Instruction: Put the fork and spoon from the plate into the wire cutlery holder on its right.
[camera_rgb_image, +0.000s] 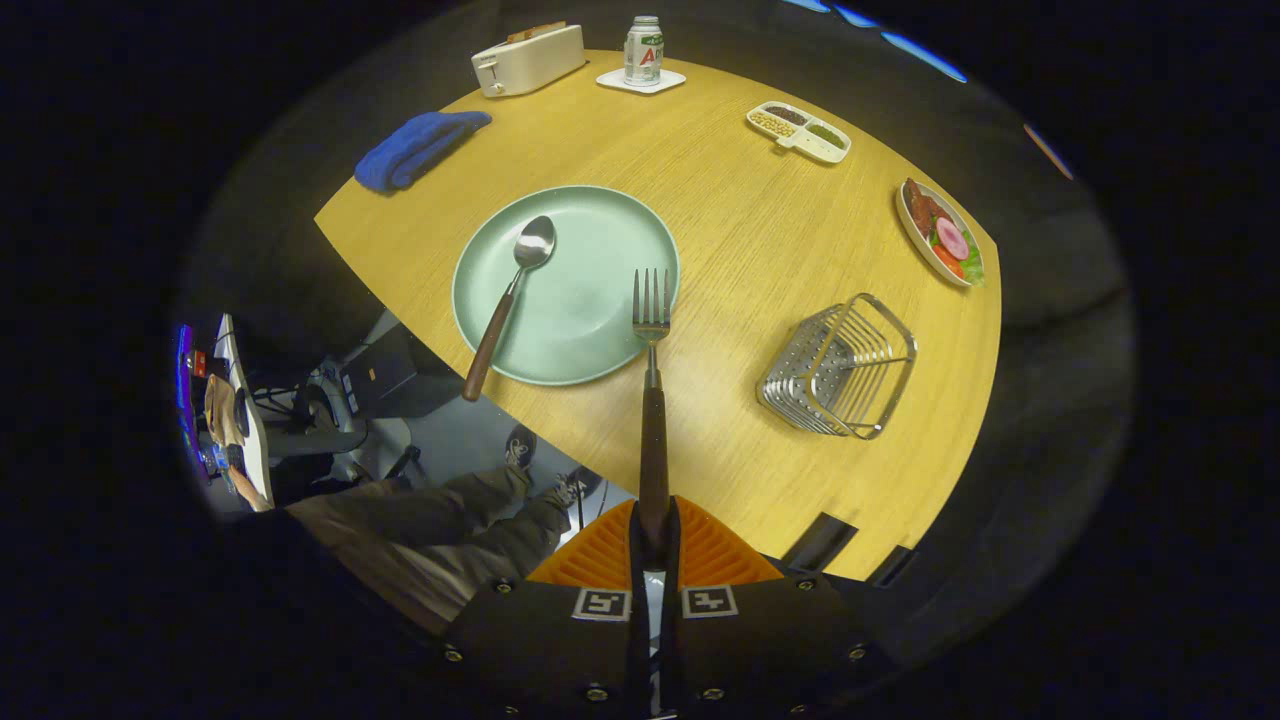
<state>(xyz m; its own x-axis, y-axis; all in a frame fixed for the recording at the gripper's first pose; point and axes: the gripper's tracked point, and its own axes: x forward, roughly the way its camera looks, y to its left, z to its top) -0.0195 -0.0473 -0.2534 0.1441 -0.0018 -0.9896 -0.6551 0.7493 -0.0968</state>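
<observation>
Fork, steel with dark wooden handle (652, 400): clamped by its handle between gripper (655, 545) fingers, tines pointing ahead over pale green round plate (600, 340) rim. Wire cutlery holder (838, 366): ahead, to the right. Wooden-handled spoon (508, 300): on plate.

A: Where's the cam sitting?
B: Riding on the tongs (655, 540), looking forward along both fingers, tilting down from well above the surface (740, 210).
A: How close?
B: Fork handle (653, 460) is sitting right at the lens; plate (590, 300) is lying beyond. Single fisheye view, nothing overlapping.
</observation>
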